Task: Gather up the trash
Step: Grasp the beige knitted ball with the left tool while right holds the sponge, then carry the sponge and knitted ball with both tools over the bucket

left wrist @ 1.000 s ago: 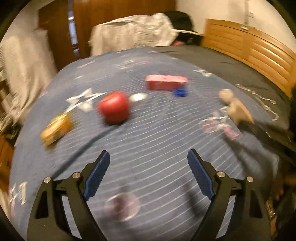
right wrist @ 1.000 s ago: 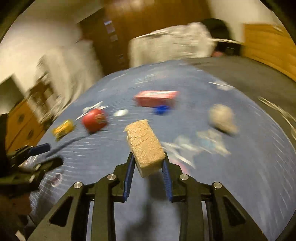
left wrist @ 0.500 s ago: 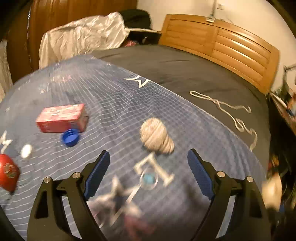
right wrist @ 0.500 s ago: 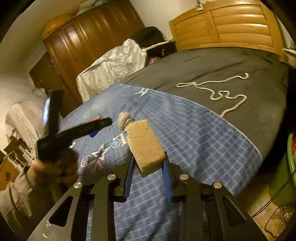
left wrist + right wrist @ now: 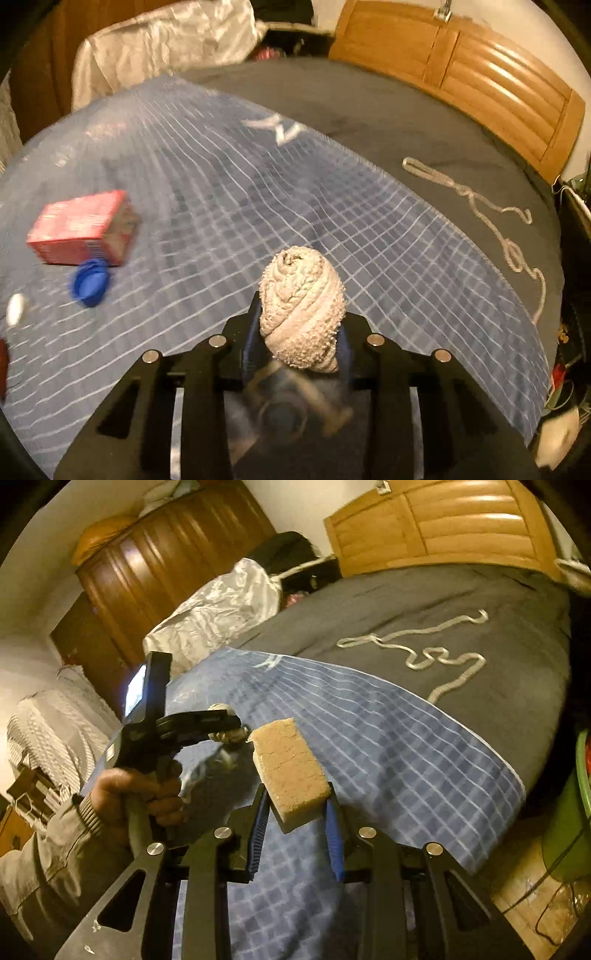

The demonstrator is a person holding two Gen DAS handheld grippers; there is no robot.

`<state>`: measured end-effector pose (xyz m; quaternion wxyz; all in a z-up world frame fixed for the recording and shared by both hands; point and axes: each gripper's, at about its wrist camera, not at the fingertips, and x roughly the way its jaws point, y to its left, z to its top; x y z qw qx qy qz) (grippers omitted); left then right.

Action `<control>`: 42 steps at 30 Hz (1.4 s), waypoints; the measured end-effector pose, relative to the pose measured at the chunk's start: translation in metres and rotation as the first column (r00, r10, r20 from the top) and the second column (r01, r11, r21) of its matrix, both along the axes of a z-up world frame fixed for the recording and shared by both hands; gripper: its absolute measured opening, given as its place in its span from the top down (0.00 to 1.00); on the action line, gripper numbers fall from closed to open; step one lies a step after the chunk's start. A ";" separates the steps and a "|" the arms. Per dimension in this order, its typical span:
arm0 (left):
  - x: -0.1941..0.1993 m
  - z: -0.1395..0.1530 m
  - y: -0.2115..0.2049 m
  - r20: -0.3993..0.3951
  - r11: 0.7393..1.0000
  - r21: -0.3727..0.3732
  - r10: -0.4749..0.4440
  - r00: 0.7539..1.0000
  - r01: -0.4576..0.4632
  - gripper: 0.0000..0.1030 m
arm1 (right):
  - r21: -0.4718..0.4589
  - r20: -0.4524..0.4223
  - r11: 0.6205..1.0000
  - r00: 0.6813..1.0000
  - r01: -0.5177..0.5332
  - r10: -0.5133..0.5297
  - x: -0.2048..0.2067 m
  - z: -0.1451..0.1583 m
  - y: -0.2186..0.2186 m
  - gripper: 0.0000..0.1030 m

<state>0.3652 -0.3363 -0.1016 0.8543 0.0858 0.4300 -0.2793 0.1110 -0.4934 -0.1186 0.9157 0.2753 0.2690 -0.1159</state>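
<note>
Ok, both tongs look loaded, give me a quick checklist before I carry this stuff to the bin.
1. Left tongs gripping the rolled sock: ok, they have just closed on it.
2. Sock lifted off the blue checked blanket: cannot tell.
3. Right tongs holding the tan sponge: ok, clamped at its lower end.
4. Tongs apart from each other: ok.
5. Green bin reachable: cannot tell, only its edge shows at the right.
6. Trash left behind: not ok; red box and blue cap remain.

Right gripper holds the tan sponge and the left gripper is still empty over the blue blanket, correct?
Not quite. The left gripper is not empty: the left wrist view shows it shut on the rolled cloth. The right gripper does hold the sponge.
</note>
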 end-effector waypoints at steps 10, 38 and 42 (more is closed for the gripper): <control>-0.094 0.049 0.149 0.144 0.993 -0.003 0.117 0.983 -0.118 0.69 | -0.025 0.031 0.982 0.982 -0.188 0.189 0.026 0.027 0.078 0.71; -0.189 0.074 0.308 0.194 0.868 -0.023 0.491 0.849 -0.496 0.69 | -0.107 0.083 0.788 0.784 -0.606 0.615 0.033 0.070 0.272 0.71; -0.191 0.080 0.291 0.212 0.865 -0.008 0.492 0.844 -0.502 0.69 | -0.071 0.127 0.804 0.794 -0.591 0.595 0.038 0.063 0.249 0.71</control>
